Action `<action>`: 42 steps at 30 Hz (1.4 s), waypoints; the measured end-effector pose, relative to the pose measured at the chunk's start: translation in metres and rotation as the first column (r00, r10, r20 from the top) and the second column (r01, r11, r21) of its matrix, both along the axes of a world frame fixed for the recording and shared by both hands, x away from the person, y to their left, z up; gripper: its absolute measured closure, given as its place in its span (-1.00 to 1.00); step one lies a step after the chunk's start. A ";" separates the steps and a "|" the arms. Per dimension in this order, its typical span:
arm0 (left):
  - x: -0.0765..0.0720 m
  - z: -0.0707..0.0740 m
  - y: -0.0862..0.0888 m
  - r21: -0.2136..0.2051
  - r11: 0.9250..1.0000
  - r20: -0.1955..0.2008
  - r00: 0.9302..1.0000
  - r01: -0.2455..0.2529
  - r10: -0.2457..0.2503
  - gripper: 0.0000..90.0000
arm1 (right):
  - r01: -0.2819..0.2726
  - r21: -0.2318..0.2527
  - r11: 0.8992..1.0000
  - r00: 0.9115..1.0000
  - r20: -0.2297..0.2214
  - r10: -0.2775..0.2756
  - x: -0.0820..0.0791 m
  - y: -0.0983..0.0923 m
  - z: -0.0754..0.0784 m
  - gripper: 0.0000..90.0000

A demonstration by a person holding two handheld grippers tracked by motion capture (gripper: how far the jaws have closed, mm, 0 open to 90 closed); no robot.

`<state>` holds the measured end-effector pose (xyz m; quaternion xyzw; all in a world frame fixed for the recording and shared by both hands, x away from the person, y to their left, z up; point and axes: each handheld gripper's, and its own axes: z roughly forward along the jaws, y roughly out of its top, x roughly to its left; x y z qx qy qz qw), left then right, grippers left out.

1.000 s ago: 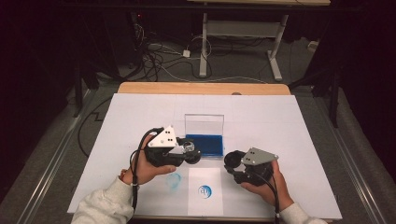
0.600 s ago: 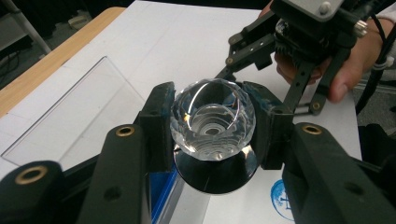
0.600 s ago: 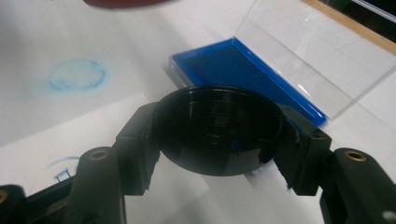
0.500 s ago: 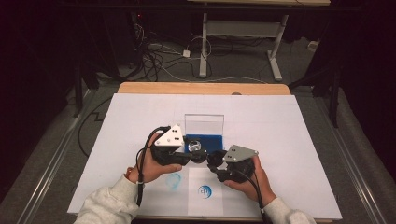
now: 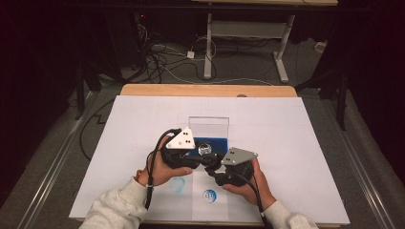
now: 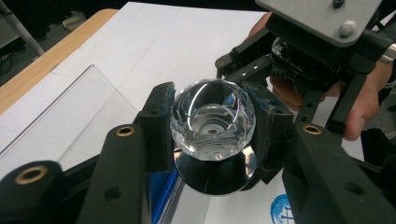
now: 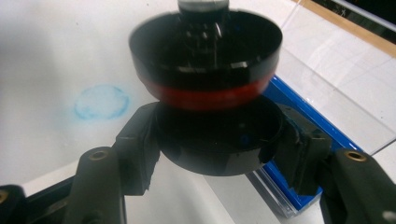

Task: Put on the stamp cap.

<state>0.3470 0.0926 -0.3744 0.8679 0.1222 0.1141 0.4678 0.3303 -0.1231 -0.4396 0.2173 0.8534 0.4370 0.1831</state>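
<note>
Stamp (image 6: pixel 212 123) pinched by left fingers; right fingers, now closer, grip its cap (image 7: pixel 212 144).

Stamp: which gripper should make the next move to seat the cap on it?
Right, probably. The right gripper is shut on the black cap, already directly under the stamp and its red band. The left gripper is shut on the glass knob and only needs to steady it.

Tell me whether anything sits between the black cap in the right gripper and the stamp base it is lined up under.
Nothing visible does. The black cap in the right gripper sits just below the stamp, whose red band faces it. The left gripper grips the stamp's crystal knob.
</note>
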 end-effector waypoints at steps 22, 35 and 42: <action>0.003 -0.002 -0.005 -0.052 0.999 -0.014 1.000 0.004 -0.005 0.22 | 0.009 0.093 0.996 1.000 -0.001 -0.009 0.000 -0.003 0.006 -0.15; 0.005 -0.003 -0.001 -0.106 0.994 -0.050 0.999 0.012 -0.018 0.22 | 0.005 0.101 0.995 0.999 0.037 -0.009 -0.003 -0.004 0.009 -0.15; 0.007 -0.004 0.000 -0.133 0.991 -0.080 0.996 0.021 -0.032 0.22 | -0.007 0.082 0.997 0.997 0.077 0.001 -0.008 -0.002 0.010 -0.14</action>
